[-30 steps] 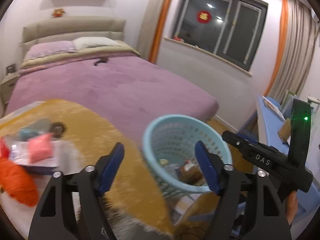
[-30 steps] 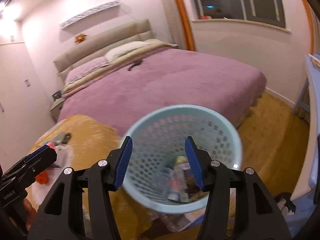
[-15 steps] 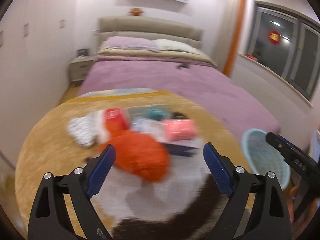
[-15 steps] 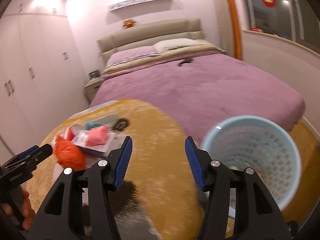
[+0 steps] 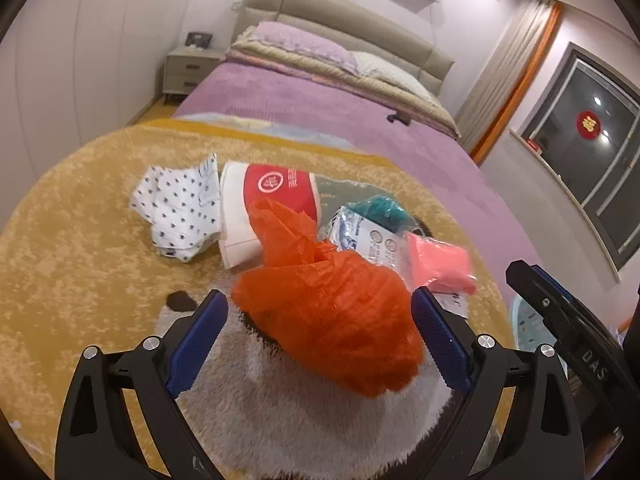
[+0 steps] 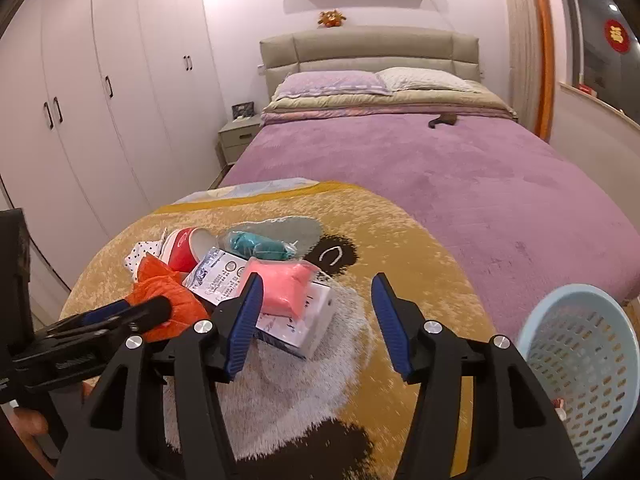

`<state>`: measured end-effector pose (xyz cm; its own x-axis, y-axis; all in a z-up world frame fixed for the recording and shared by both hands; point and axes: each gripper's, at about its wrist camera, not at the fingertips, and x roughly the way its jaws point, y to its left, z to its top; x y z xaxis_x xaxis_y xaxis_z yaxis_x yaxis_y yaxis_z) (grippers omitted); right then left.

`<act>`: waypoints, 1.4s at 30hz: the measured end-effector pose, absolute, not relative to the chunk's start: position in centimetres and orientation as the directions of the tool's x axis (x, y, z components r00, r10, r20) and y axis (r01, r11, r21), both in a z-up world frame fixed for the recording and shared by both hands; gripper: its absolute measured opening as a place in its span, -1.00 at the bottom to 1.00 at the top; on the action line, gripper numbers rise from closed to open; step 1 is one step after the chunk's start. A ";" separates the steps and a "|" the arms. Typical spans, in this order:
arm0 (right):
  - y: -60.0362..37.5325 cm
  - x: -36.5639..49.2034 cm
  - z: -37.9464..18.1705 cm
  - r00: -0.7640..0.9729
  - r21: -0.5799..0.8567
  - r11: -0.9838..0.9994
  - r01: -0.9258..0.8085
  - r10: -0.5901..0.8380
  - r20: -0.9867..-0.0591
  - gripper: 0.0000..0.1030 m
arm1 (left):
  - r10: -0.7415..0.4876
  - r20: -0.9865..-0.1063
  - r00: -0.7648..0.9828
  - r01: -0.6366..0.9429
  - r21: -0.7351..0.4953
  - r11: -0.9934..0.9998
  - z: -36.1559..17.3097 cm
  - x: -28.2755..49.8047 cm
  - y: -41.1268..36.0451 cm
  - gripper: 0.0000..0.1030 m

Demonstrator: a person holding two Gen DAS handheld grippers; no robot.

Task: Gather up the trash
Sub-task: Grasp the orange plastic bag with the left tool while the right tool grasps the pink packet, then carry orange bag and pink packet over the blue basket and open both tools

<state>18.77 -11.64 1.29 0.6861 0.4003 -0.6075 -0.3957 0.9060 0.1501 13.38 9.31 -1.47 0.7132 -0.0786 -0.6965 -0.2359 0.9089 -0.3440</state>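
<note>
Orange bag (image 5: 332,312) between wide left jaws, pads not pressing

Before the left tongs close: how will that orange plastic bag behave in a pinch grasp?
Probably floppy: the orange plastic bag is crumpled, with a thin twisted tail sticking up, so it should collapse between the left tongs. Likely light for its bulk. The film looks glossy, so it may slip; a bite into the bunched middle seems safer than the tail.
</note>
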 end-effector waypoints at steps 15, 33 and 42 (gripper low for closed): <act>-7.3 22.9 -0.5 0.581 0.159 0.863 -0.480 0.448 -0.679 -0.07 | -0.229 -0.688 0.689 -0.170 -0.459 0.872 -3.3 12.1 11.7 -0.06; -4.9 17.8 -0.2 0.543 0.136 0.810 -0.570 0.497 -0.677 0.26 | -0.177 -0.638 0.750 -0.094 -0.367 0.925 -3.7 8.9 12.5 -0.06; -3.2 18.9 -1.6 0.540 0.092 0.811 -0.577 0.464 -0.703 -0.23 | -0.194 -0.629 0.753 -0.063 -0.362 0.930 -3.3 8.5 11.9 -0.06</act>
